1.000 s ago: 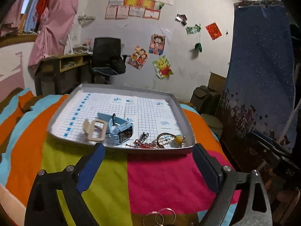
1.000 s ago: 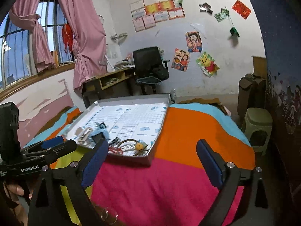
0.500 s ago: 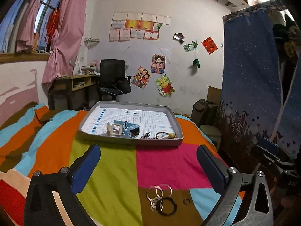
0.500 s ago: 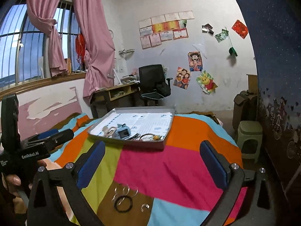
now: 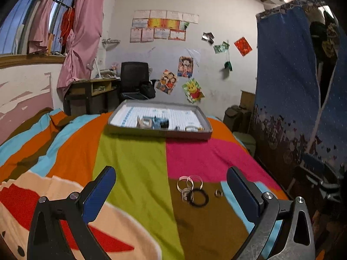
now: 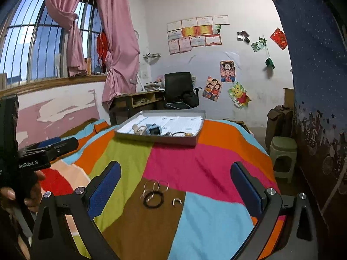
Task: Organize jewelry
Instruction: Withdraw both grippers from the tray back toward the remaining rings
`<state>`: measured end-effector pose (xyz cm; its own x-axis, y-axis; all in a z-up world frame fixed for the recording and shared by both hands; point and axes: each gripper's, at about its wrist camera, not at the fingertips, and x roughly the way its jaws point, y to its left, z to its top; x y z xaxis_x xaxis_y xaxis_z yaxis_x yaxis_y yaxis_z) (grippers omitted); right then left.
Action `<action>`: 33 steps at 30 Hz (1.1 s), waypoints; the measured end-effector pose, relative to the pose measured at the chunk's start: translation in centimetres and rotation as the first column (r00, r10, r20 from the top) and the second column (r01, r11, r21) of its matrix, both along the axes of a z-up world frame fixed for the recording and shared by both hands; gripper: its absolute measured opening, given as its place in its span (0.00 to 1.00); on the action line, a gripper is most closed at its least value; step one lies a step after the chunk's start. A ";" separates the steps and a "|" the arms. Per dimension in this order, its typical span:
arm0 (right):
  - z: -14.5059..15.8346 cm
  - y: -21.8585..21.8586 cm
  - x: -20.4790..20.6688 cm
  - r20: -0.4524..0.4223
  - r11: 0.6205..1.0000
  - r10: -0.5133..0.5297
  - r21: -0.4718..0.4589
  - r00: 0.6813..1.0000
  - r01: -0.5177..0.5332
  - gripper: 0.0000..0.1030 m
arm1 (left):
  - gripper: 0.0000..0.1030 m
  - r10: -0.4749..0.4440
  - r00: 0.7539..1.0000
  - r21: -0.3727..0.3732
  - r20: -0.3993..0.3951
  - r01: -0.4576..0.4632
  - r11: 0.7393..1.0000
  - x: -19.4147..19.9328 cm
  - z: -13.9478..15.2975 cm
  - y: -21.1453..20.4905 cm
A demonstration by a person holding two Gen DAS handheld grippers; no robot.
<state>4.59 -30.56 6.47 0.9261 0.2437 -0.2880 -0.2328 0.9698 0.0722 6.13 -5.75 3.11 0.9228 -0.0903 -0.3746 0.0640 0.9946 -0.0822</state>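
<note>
Reference landmark: the grey tray (image 5: 159,132), which rests on the far part of the striped bedspread (image 5: 134,158).

Left gripper (image 5: 171,186) – jaws spread wide, nothing between the blue pads (image 5: 98,191). It hangs above the near part of the bedspread, well short of the tray.

Right gripper (image 6: 175,184) – jaws likewise wide apart and empty, also well short of the tray. In the right wrist view the left gripper's body shows at the left edge, held by a hand (image 6: 13,195).

Loose jewelry, nearer to the cameras than the tray and well apart from it, on the brown patch of the bedspread:
- Clear bangles (image 5: 189,182), overlapping one another.
- A black ring-shaped band (image 5: 198,198), just beside the bangles on the side away from the tray.
- A small metal ring (image 5: 218,193), near the black band, apart from it.

Inside the tray, along its near wall:
- A beige buckle-shaped piece (image 6: 139,129), toward the left.
- A blue watch-like item (image 6: 154,129), touching or just beside the beige piece.
- A thin bracelet with a yellow bead (image 6: 181,134), toward the right; finer detail is too small to tell.
</note>
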 end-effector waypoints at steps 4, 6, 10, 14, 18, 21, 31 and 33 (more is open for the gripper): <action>-0.9 0.0 -1.7 -0.009 1.000 -0.003 -0.012 1.000 0.003 0.97 | 1.00 0.001 1.000 0.005 -0.019 -0.001 1.000 -1.1 -1.2 0.3; -1.4 -0.1 -2.3 -0.018 1.000 -0.002 -0.013 1.000 0.002 0.97 | 1.00 0.008 1.000 0.002 -0.014 -0.008 1.000 -1.6 -1.6 0.3; -2.4 -0.3 -3.1 -0.043 1.000 -0.009 -0.009 0.999 0.008 0.97 | 1.00 0.010 1.000 0.024 -0.002 -0.010 1.000 -2.4 -2.4 -0.3; -3.5 -0.5 -3.3 -0.076 1.000 -0.021 0.000 0.997 0.021 0.97 | 1.00 -0.002 1.000 0.056 -0.025 0.004 0.998 -2.5 -3.6 -1.0; -4.4 -0.4 -3.1 -0.100 1.000 -0.027 -0.001 0.995 0.027 0.97 | 1.00 -0.012 0.999 0.049 -0.050 0.014 0.999 -2.3 -4.8 -1.1; -5.1 -0.3 -3.0 -0.119 1.000 -0.029 0.001 0.993 0.030 0.97 | 1.00 -0.009 0.998 0.055 -0.068 0.012 0.998 -1.8 -5.7 -1.1; -6.8 -0.4 -1.5 -0.172 0.999 -0.041 -0.007 0.984 0.040 0.97 | 1.00 -0.005 0.990 0.035 -0.141 0.011 0.999 0.7 -7.6 -0.8; -7.1 -0.5 -1.1 -0.177 0.999 -0.046 -0.009 0.983 0.045 0.97 | 1.00 -0.014 0.989 0.038 -0.146 0.020 0.999 1.2 -7.8 -1.1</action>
